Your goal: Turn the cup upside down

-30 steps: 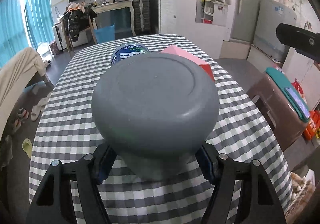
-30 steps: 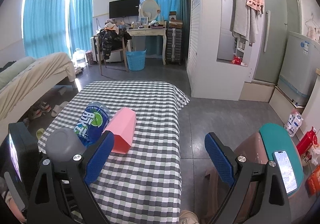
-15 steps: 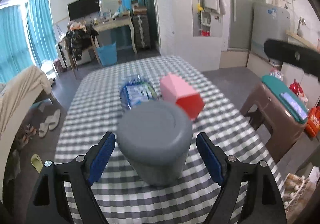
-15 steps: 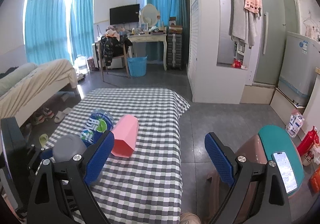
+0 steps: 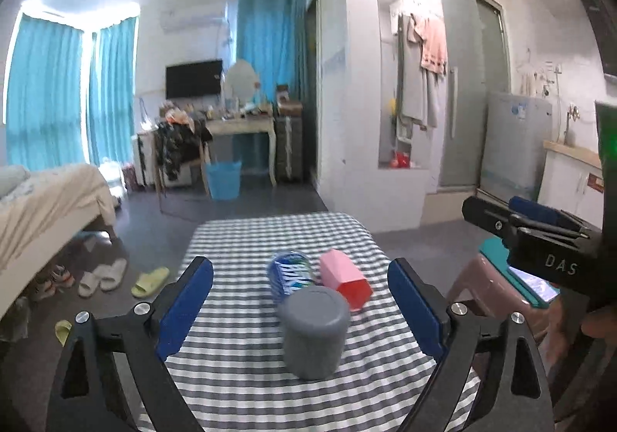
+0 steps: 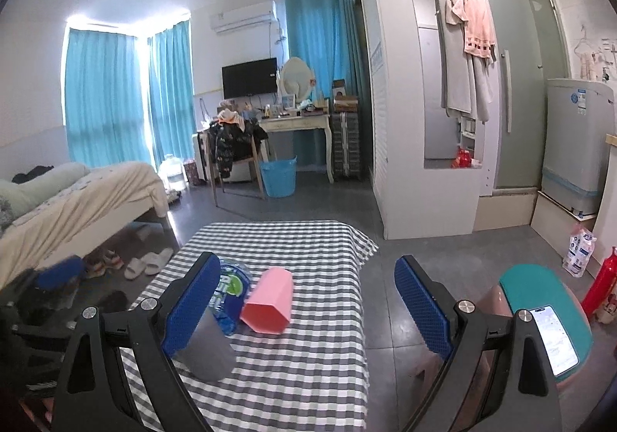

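Note:
A grey cup [image 5: 313, 331] stands upside down on the checked tablecloth [image 5: 239, 378], its flat base up. My left gripper [image 5: 300, 308] is open and empty, pulled back, its jaws well apart either side of the cup without touching it. In the right wrist view the cup [image 6: 206, 349] shows partly behind the left finger. My right gripper [image 6: 304, 306] is open and empty, raised over the table's right side.
A blue water bottle [image 5: 289, 274] and a pink hexagonal box [image 5: 345, 277] lie on their sides just behind the cup. A brown stool with a teal lid and a phone [image 6: 549, 335] stands right of the table. The table's right edge [image 6: 364, 316] drops to the floor.
My left gripper opened and let go of the cup, then drew back and up. The cup stays inverted on the cloth. The right gripper rose slightly.

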Demonstrator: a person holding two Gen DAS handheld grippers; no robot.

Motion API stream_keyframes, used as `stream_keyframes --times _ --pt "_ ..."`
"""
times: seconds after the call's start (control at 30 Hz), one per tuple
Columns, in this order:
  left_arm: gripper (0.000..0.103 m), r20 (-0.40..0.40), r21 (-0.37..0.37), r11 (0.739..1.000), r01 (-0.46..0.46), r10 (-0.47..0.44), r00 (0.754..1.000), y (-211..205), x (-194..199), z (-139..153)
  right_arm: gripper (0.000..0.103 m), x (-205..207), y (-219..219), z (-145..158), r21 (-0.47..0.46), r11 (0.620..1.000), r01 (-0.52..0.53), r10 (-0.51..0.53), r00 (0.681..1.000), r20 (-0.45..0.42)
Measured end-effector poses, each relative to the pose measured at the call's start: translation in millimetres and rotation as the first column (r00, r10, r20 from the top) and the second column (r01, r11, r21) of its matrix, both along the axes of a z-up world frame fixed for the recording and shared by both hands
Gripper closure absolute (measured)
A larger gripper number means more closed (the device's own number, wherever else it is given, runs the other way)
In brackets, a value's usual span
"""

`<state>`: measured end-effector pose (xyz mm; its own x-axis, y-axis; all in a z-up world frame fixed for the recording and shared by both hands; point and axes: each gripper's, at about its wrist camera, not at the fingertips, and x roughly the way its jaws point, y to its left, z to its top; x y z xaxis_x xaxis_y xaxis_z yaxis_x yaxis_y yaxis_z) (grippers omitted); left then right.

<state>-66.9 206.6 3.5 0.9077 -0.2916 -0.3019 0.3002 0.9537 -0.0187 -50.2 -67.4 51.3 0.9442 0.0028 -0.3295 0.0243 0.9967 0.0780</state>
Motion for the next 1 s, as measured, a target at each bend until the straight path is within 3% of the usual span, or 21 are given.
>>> stream_keyframes --times 0.17,0.37,0.53,0.63,0.7,1.0 --pt "0.008 0.013 -0.055 0.997 -0.049 0.05 0.999 29.8 -8.9 -9.2 0.011 -8.2 18.4 -20.6 0.018 1.0 -0.017 0.017 1.0 -0.018" --pt "0.008 0.0 -0.096 0.991 -0.097 0.097 0.995 56.0 -1.9 -35.6 0.011 -8.5 43.2 -58.9 -0.045 0.998 -0.038 0.034 0.996 -0.077" --pt "0.008 -0.054 -0.082 0.989 -0.124 0.12 0.991 67.3 11.5 -65.5 0.011 -9.7 65.0 -95.2 -0.131 0.99 -0.056 0.04 0.992 -0.117" --pt "0.008 -0.052 -0.072 0.989 -0.13 0.127 0.991 69.3 10.8 -74.9 0.011 -3.7 68.2 -102.8 -0.123 0.991 -0.057 0.041 0.991 -0.128" --pt "0.0 -0.043 -0.045 0.989 -0.141 0.139 0.989 68.6 10.5 -79.1 0.0 -1.6 66.6 -104.6 -0.119 0.991 -0.053 0.038 0.992 -0.123" --pt "0.0 -0.052 -0.041 0.99 -0.138 0.136 0.989 67.5 12.0 -87.1 0.0 4.7 59.8 -105.0 -0.086 0.996 -0.025 0.016 0.994 -0.104"
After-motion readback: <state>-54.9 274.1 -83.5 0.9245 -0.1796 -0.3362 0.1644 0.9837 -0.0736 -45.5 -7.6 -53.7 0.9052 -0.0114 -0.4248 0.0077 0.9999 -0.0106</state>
